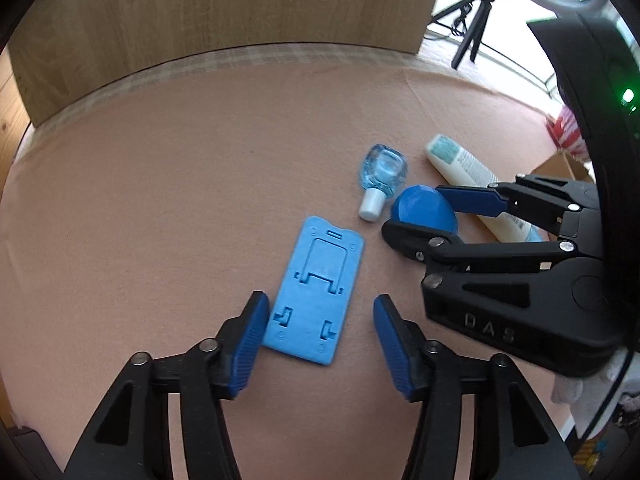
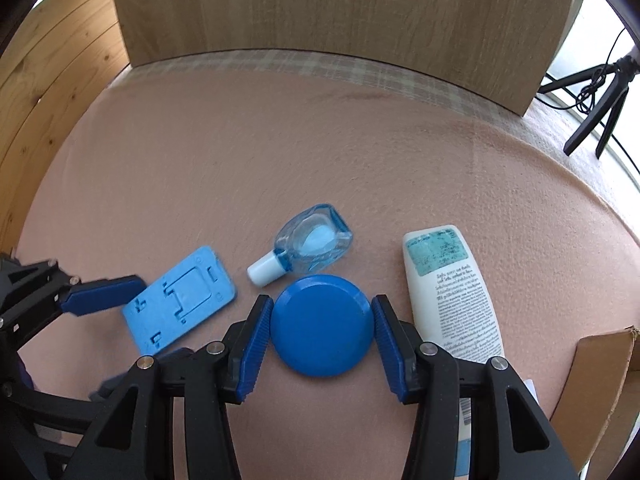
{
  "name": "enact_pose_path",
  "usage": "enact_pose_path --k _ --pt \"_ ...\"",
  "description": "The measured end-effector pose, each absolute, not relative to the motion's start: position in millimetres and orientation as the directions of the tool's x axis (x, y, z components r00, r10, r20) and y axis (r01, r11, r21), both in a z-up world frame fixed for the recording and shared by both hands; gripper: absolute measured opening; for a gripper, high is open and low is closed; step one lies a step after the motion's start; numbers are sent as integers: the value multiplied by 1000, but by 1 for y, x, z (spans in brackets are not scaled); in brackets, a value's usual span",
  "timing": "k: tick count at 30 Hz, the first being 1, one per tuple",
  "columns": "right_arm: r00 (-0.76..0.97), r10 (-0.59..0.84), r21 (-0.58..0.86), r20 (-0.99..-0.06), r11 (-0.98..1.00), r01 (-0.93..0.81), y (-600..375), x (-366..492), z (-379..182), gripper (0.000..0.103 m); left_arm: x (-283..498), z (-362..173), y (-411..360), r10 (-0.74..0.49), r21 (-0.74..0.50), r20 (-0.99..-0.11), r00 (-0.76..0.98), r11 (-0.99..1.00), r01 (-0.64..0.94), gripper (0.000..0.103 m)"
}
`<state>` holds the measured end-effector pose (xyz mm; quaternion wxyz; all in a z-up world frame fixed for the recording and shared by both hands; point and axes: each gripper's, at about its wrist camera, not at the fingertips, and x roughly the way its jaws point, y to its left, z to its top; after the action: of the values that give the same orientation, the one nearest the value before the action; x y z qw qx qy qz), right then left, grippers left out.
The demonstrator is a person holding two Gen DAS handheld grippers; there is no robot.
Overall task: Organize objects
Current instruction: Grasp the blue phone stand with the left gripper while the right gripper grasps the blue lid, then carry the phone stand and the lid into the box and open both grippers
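Left-wrist view: left gripper point(image 1: 320, 332) hangs open, pads either side of the near end of a flat blue phone stand point(image 1: 314, 294) on the pink cloth point(image 1: 160, 200), not yet clamped. Raised letters "DAS" show on the right gripper's body. A blue round lid point(image 1: 424, 210), small clear-blue bottle point(image 1: 382, 178) and white tube point(image 1: 472, 176) lie loose, so sorting looks barely begun.

Right-wrist view: right gripper point(image 2: 322, 330) brackets the lid, pads touching or nearly touching its rim; whether it grips I cannot tell. The tube's fine print is unreadable. A cardboard box point(image 2: 600, 372) stands at the right.
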<state>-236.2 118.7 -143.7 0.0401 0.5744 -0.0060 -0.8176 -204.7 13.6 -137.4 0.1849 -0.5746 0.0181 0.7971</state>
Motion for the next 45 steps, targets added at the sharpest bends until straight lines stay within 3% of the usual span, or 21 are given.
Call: enact_pose_path --k 4,6,12,30,45 --pt "-331 -96 81 -939 -995 61 122 -229 -142 46 -206 -139 20 242 -140 -929 -279 -930 -340 57" --pt "-329 -119 110 -937 -993 47 126 -226 -141 46 -204 -139 19 217 -110 -931 -292 -934 -341 44" --pt "-326 -159 161 -932 -987 20 138 -208 -138 46 -199 -139 15 209 -97 -930 -303 -934 -345 40" --pt "-420 -206 256 -884 -964 -65 181 -137 -112 46 -168 -119 11 324 -251 -897 -299 -933 -258 39" --pt "-541 -121 269 -832 -941 -203 271 -59 -69 46 -149 -65 91 419 -285 -848 -325 -877 -387 39"
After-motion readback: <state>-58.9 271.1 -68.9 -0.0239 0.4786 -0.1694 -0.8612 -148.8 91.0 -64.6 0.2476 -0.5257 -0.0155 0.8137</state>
